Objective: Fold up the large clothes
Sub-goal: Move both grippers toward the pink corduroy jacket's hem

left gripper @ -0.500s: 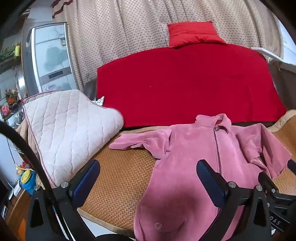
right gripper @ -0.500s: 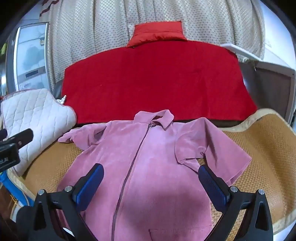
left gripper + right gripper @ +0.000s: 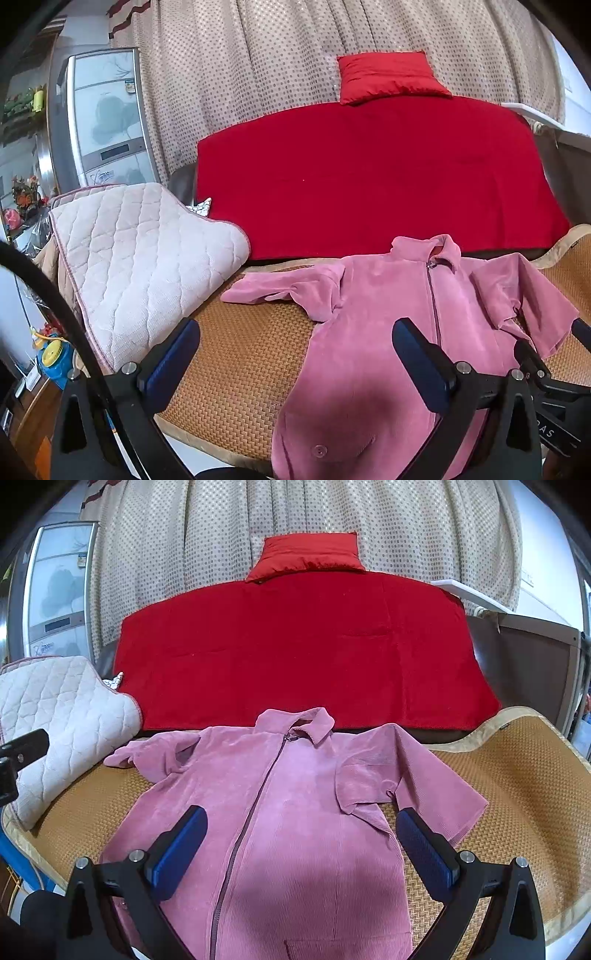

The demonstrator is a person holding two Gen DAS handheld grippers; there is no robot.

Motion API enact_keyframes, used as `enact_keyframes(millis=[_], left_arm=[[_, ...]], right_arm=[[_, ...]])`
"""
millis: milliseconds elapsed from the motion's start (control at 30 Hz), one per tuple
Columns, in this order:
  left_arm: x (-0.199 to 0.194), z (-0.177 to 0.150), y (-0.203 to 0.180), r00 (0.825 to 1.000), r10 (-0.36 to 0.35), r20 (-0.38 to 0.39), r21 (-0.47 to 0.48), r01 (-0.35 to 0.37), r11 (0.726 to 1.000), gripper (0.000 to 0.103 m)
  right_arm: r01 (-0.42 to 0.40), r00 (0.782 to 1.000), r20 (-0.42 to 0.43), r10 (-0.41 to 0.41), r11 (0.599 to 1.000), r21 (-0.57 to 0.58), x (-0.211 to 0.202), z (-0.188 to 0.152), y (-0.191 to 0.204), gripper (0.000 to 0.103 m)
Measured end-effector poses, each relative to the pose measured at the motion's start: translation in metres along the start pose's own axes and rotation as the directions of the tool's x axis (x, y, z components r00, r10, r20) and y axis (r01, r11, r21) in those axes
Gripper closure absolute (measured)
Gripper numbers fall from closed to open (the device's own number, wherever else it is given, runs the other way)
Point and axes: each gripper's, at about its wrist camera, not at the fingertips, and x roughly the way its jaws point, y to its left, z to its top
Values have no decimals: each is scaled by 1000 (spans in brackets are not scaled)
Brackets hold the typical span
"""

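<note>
A pink corduroy zip jacket (image 3: 295, 812) lies front-up on a woven tan mat (image 3: 517, 775), collar toward the far side. Its left sleeve (image 3: 280, 290) stretches out to the left; its right sleeve (image 3: 436, 786) is bent over beside the body. It also shows in the left wrist view (image 3: 388, 332). My left gripper (image 3: 295, 350) is open and empty above the jacket's lower left edge and the mat (image 3: 240, 362). My right gripper (image 3: 299, 840) is open and empty above the jacket's lower body.
A white quilted pad (image 3: 140, 258) lies at the left, overlapping the mat (image 3: 62, 716). A red blanket (image 3: 303, 646) with a red pillow (image 3: 310, 555) covers the bed behind. A dotted curtain (image 3: 295, 513) hangs at the back. A fridge (image 3: 103, 118) stands far left.
Both views have shifted only slightly; the jacket lies as before and both grippers stay open.
</note>
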Motion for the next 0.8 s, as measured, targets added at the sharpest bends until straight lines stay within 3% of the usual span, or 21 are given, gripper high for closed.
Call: enact_keyframes(millis=[800], left_arm=[[14, -4, -13, 999, -38, -22, 10, 38, 999, 0]], right_arm=[[-3, 1000, -22, 4, 999, 38, 7, -1, -3, 0]])
